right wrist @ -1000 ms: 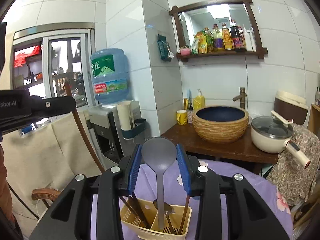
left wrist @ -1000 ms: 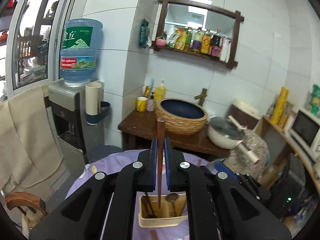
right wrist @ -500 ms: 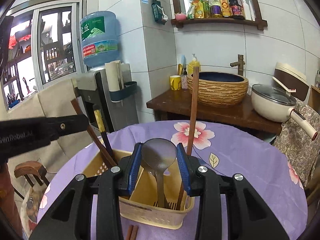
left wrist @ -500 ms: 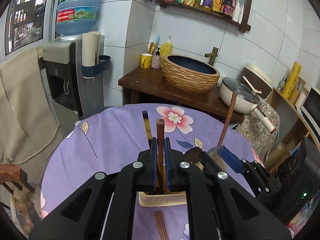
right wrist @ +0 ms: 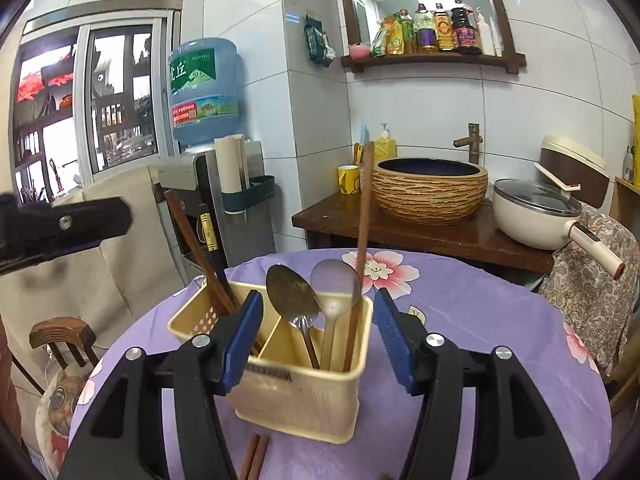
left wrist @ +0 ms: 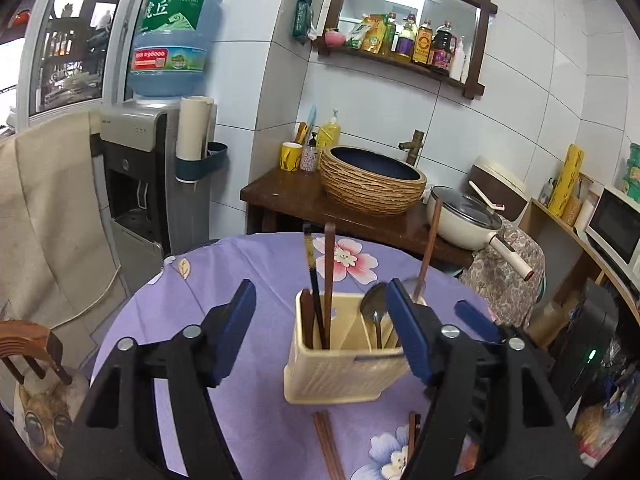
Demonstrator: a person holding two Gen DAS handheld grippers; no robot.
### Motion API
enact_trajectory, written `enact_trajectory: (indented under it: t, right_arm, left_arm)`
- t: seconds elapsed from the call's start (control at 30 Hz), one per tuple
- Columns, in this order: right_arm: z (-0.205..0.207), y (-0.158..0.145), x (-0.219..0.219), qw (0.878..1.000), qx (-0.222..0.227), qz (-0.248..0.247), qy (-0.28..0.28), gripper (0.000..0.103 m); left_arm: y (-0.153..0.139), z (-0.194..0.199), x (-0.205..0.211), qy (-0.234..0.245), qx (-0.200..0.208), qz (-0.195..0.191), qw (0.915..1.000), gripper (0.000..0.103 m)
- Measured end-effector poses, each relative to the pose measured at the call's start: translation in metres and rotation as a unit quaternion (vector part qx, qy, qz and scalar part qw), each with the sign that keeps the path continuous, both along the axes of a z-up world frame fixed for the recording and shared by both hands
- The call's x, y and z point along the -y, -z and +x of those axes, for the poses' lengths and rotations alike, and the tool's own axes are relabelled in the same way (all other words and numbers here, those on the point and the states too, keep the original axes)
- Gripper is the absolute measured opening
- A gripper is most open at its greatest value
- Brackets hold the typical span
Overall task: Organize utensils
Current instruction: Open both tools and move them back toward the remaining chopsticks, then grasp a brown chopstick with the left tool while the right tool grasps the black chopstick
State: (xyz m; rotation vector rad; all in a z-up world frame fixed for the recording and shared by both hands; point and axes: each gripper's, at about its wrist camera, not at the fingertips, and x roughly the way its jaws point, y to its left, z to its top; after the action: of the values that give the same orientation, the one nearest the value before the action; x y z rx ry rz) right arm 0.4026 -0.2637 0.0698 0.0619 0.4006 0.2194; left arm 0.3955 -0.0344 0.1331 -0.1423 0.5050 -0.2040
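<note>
L gripper (left wrist: 320,320) spread wide, nothing between its pads, caddy seen in the gap. Cream utensil caddy (right wrist: 304,392) upright on the purple floral tablecloth (right wrist: 480,320): L compartment has dark chopsticks (right wrist: 196,240), R compartment has two metal spoons (right wrist: 296,296) plus a wooden stick (right wrist: 362,224). R gripper (right wrist: 318,332) also spread, empty. Loose chopsticks (left wrist: 328,444) lie on cloth near the caddy.

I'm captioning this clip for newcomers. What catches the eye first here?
The cream utensil caddy at the centre of the purple floral tablecloth, with two spoons and wooden chopsticks standing in it. Both the left gripper and the right gripper are open around it. Loose chopsticks lie in front.
</note>
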Motion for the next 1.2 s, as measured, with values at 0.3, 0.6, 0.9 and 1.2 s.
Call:
enact_trajectory:
  t: [0.3, 0.6, 0.9, 1.2]
  right_arm:
    - [-0.057, 0.036, 0.014, 0.996, -0.074, -0.053, 0.019, 0.065]
    - [-0.072, 0.118, 0.030, 0.975, -0.208, -0.044, 0.066, 0.045]
    - [-0.072, 0.136, 0.030, 0.968, -0.237, -0.022, 0.083, 0.041]
    - [-0.056, 0.138, 0.042, 0.962, -0.248, -0.024, 0.107, 0.028]
  left_arm:
    - [0.102, -0.046, -0.005, -0.013, -0.109, 0.035, 0.9933, 0.081]
    - [0.176, -0.057, 0.014, -0.009, -0.188, 0.077, 0.9791, 0.055]
    - [0.186, -0.056, 0.026, 0.005, -0.201, 0.070, 0.9770, 0.052]
    - [0.188, -0.051, 0.026, 0.001, -0.206, 0.079, 0.9754, 0.052]
